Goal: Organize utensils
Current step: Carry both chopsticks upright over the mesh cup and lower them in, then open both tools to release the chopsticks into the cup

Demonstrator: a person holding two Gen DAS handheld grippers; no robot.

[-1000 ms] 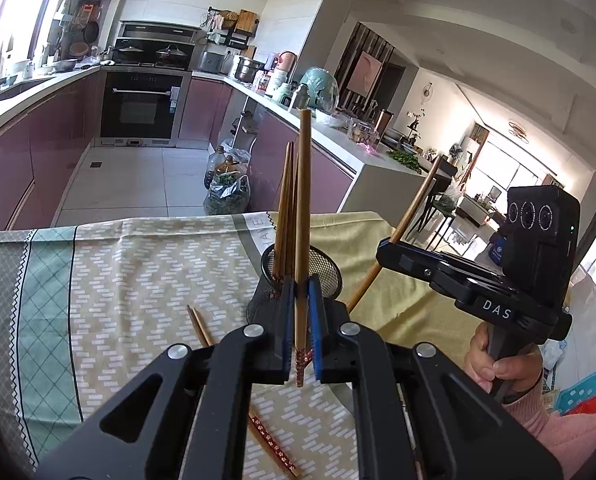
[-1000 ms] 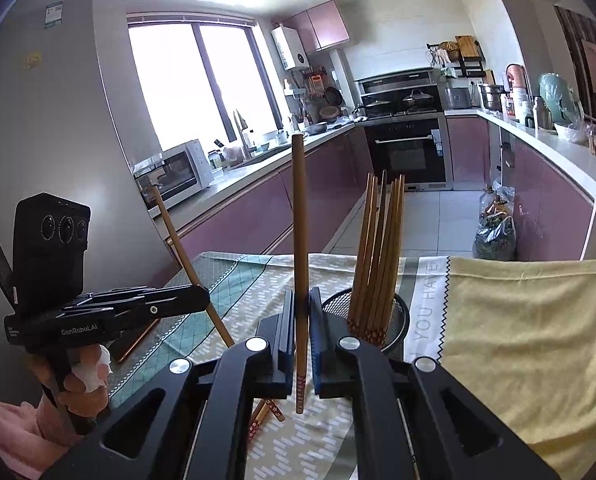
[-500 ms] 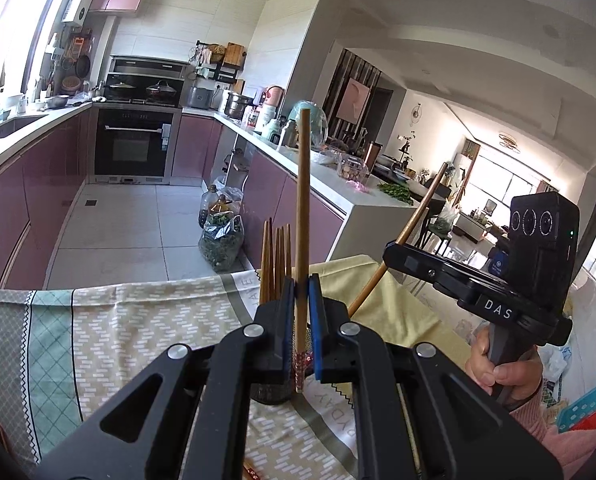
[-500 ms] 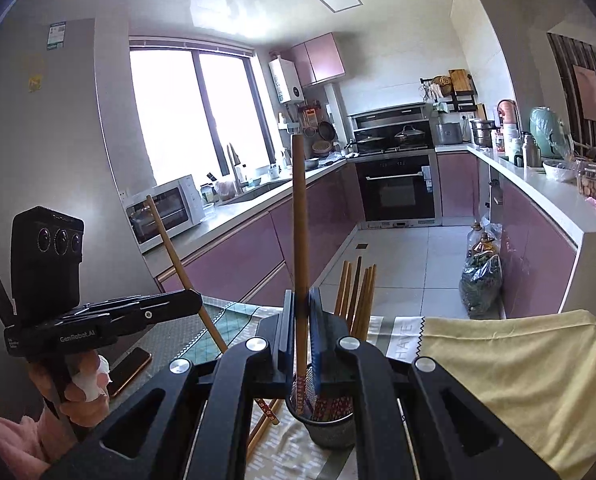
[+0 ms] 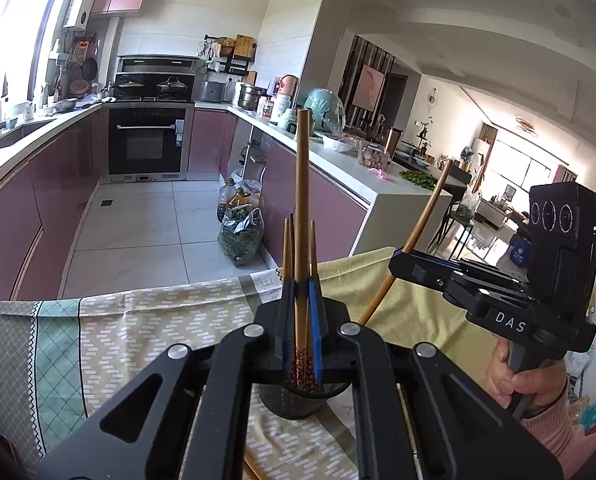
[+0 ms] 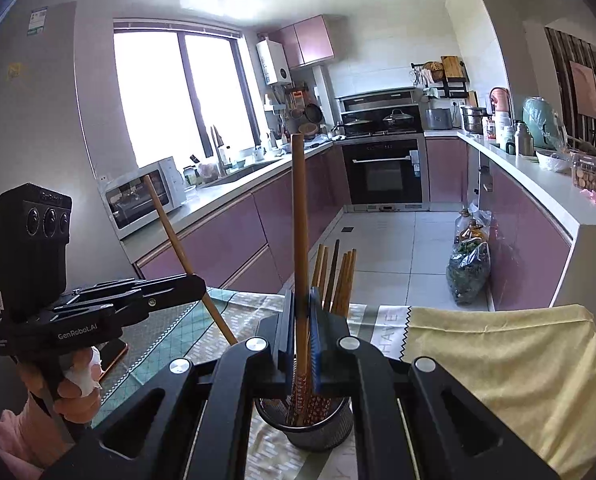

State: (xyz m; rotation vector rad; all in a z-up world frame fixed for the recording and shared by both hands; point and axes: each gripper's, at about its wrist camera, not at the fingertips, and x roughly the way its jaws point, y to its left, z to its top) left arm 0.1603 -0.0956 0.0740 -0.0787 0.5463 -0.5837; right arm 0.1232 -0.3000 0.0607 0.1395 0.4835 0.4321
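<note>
Two chopsticks are up in the air at once, one pinched upright in each claw. The left claw [image 5: 301, 330] is clamped on its chopstick [image 5: 301, 216] near the patterned lower end, and the right claw [image 6: 301, 334] grips its own chopstick [image 6: 299, 232] the same way. Just below and ahead of both claws sits the mesh cup [image 6: 304, 426] on the bench [image 6: 498, 364], already holding a bundle of chopsticks [image 6: 340, 280].

The risks, as I judge them: each stick is held low, so the long free top can swing and pivot in the pads. Both claws aim at one small cup, so they may knock each other. A tip catching the rim or the standing bundle could tip the light cup. More loose sticks lie under the left claw [image 5: 253, 468].
</note>
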